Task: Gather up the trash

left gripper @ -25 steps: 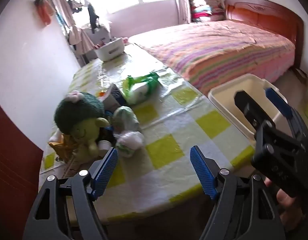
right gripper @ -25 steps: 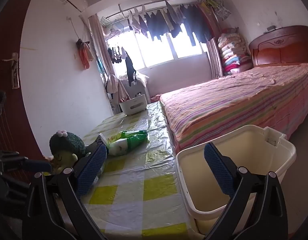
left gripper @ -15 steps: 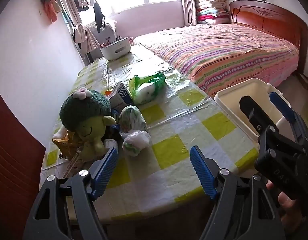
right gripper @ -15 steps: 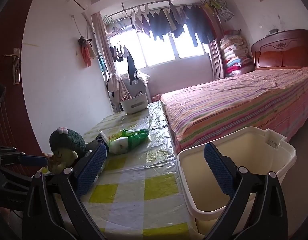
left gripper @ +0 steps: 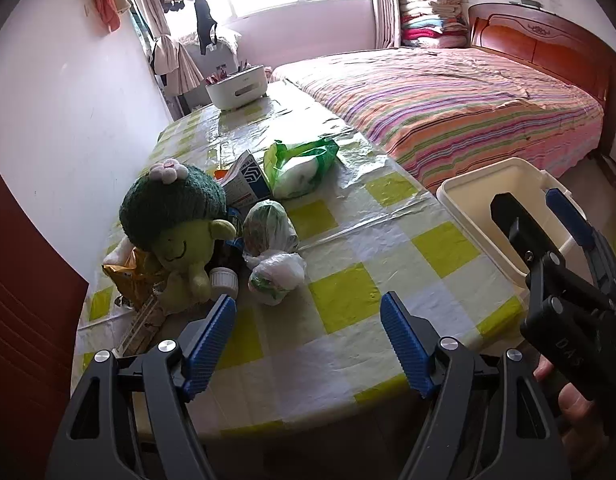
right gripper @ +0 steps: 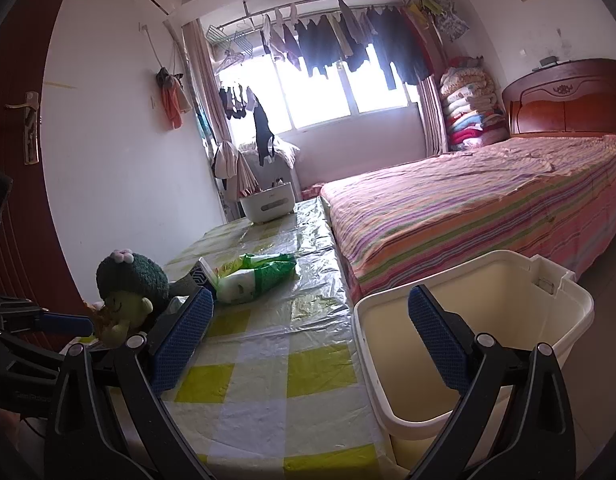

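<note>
Both claws are spread wide and empty: the left gripper hangs just short of a crumpled plastic bag beside the broccoli plush, the right gripper nearer the white bin. Best approach low, straddle the bag, and avoid snagging the plush.

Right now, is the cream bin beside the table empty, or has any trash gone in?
Empty as far as visible: the cream bin shows only bare inner walls in both views. Its floor is hidden by the near rim and the right tool.
</note>
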`<action>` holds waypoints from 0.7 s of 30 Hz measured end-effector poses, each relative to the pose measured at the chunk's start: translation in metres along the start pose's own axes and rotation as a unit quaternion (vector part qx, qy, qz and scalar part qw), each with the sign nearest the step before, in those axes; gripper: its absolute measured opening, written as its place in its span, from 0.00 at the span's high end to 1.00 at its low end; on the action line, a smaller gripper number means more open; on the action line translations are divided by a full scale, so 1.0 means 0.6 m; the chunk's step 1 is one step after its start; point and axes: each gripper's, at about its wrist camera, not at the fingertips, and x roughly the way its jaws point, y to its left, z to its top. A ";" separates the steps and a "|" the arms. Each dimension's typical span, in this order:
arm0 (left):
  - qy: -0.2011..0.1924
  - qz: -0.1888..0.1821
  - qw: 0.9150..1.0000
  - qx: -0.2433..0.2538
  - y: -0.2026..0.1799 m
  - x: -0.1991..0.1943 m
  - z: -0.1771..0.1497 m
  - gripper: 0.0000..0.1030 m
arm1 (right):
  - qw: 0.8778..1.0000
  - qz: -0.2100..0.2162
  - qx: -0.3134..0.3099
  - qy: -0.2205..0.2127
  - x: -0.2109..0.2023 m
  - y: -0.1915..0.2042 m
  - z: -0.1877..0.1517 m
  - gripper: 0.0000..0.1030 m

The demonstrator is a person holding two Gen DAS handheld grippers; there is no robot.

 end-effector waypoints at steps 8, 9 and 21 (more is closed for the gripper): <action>0.009 -0.003 1.000 0.006 -0.008 0.008 -0.007 0.29 | 1.000 -0.002 0.006 0.005 0.003 -0.002 0.000 0.06; 0.009 -0.002 1.000 0.005 -0.009 0.008 -0.008 0.29 | 1.000 -0.001 0.005 0.005 0.003 -0.002 0.000 0.06; 0.014 -0.003 1.000 0.005 -0.009 0.013 -0.012 0.29 | 1.000 0.000 0.004 0.008 0.006 -0.002 0.000 0.06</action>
